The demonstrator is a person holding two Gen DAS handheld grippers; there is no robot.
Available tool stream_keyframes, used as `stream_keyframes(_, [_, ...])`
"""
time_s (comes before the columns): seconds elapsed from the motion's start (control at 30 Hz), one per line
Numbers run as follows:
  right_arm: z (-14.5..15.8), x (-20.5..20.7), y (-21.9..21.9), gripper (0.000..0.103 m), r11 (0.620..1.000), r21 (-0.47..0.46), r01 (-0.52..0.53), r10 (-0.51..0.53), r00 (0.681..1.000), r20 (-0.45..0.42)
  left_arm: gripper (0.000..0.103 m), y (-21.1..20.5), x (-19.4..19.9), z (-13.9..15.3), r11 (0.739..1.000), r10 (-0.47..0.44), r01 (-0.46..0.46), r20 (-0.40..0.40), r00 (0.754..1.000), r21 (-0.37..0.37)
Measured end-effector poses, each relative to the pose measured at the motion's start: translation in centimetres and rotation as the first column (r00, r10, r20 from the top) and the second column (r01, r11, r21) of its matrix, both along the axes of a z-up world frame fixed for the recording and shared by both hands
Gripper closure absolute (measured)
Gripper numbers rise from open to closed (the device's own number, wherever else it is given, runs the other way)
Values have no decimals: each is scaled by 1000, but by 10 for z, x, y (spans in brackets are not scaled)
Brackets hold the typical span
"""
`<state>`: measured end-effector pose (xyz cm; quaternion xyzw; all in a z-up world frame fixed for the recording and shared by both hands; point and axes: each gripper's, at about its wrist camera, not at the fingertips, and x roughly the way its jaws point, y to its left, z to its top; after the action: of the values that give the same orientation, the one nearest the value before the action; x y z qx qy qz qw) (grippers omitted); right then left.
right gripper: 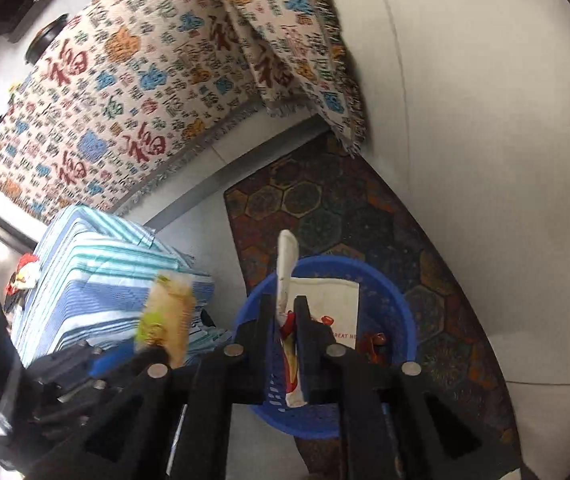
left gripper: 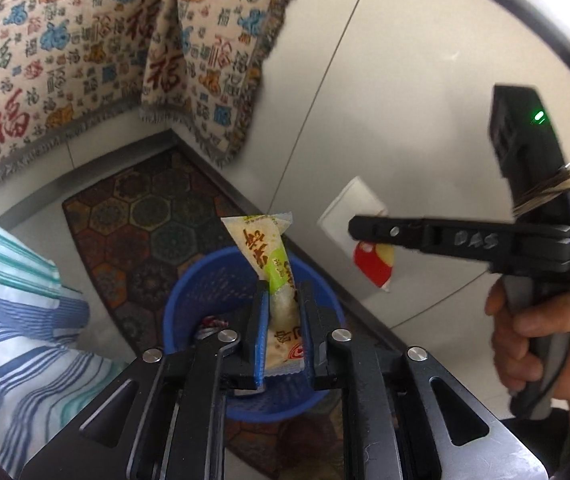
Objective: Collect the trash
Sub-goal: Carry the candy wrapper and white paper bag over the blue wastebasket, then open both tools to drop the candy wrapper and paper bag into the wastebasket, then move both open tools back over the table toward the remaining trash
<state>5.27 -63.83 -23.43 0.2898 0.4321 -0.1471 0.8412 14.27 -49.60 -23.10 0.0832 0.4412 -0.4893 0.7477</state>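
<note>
**mop_head:** Closest to the lens was the left gripper (left gripper: 281, 300), jaws only narrowly apart with a yellow-green snack wrapper (left gripper: 271, 252) between them. Looked like the pads were touching its sides, but I couldn't tell how firmly. It sat right over the blue basket (left gripper: 189, 280).

**dustbunny:** And the other 1?

**mop_head:** Right gripper (right gripper: 285, 316) was the same deal, a narrow gap with a white and red packet (right gripper: 287, 264) standing between the fingers, above the same basket.

**dustbunny:** Anything in the bin?

**mop_head:** From the right wrist view, a white paper piece with red print (right gripper: 335, 308) leaned inside, plus something red (right gripper: 373, 344) by it that was too blurry to name. The basket stood on a dark hexagon-pattern mat (right gripper: 325, 208).

**dustbunny:** Which way did the trash point?

**mop_head:** Both pieces ran lengthwise along the fingers, sticking out past the tips. The yellow-green 1 flared wider at its far end and leaned a bit left.
</note>
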Motion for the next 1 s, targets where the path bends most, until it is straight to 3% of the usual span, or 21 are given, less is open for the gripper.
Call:
stream_keyframes(0.03, [-1, -1, -3, 72, 1000, 13, 10, -10, 1000, 3, 65, -3, 0, -5, 1000, -3, 3, -7, 1000, 2])
stream_keyframes(0.1, [-1, -2, -6, 65, 999, 21, 24, -25, 1000, 9, 50, -5, 3, -10, 1000, 7, -7, -13, 1000, -6])
stream_keyframes(0.3, [-2, 0, -4, 64, 999, 42, -4, 3, 1000, 14, 34, 6, 11, -3, 998, 57, -57, -3, 998, -33])
stream_keyframes(0.53, [-13, 9, 7, 55, 997, 63, -37, 40, 999, -35, 31, 29, 19, 24, 991, 110, -108, 24, 994, -79])
stream_keyframes(0.7, [-7, 14, 20, 45, 998, -5, -68, 67, 996, -60, 25, 41, 17, 39, 988, 128, -122, 62, 990, -97])
stream_keyframes(0.73, [-7, 17, 24, 45, 996, -44, -72, 68, 994, -82, 24, 43, 16, 41, 988, 132, -125, 72, 989, -94])
stream_keyframes(0.8, [-8, 19, 24, 46, 996, -24, -81, 79, 994, -78, 24, 47, 15, 43, 988, 135, -127, 87, 987, -92])
stream_keyframes(0.93, [-3, 21, 31, 46, 993, -81, -89, 82, 993, -88, 24, 54, 16, 45, 986, 145, -137, 89, 985, -92])
stream_keyframes(1.0, [0, 20, 31, 46, 995, -53, -87, 84, 995, -60, 24, 60, 17, 46, 986, 150, -143, 83, 985, -90])
